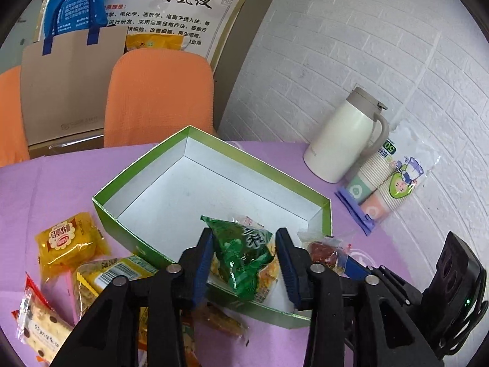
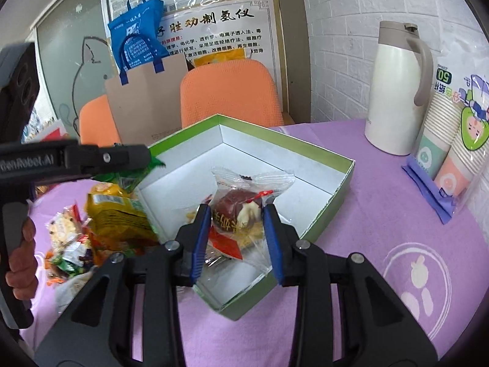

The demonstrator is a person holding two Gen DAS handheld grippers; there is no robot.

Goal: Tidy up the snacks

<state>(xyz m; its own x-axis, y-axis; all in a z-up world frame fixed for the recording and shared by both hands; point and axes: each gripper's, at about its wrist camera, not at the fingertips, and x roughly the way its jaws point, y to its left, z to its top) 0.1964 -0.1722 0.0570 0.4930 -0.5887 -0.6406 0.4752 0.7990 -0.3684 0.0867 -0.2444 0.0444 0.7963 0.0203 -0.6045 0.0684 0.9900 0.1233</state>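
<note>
Your table (image 1: pixel 61 180) carries the green box (image 1: pixel 107 211), near-empty, set corner-on to you, with loose snacks heaped just outside its left wall. You are mid-load: both tongs hang over the near corner, each with a packet.

Your left gripper (image 1: pixel 244 257) has its jaws partly closed on the green packet (image 1: pixel 241 250), both pads touching its sides, above the box's near wall. Your right gripper (image 2: pixel 237 223) pinches the clear packet (image 2: pixel 244 205) with the dark red sweet in the same way, over the box floor.

The next move, I judge, is to lower each packet to the white floor, then spread the jaws; keep the two apart so they don't collide.

The left view alone shows the yellow packet (image 1: pixel 68 241) and the biscuit (image 1: pixel 39 327) still on the cloth. The right view alone shows your hand (image 2: pixel 21 263) on the left handle and the left tong side-on, blurred. The flask (image 2: pixel 394 91) and cups (image 2: pixel 443 140) stand well clear at the right.
</note>
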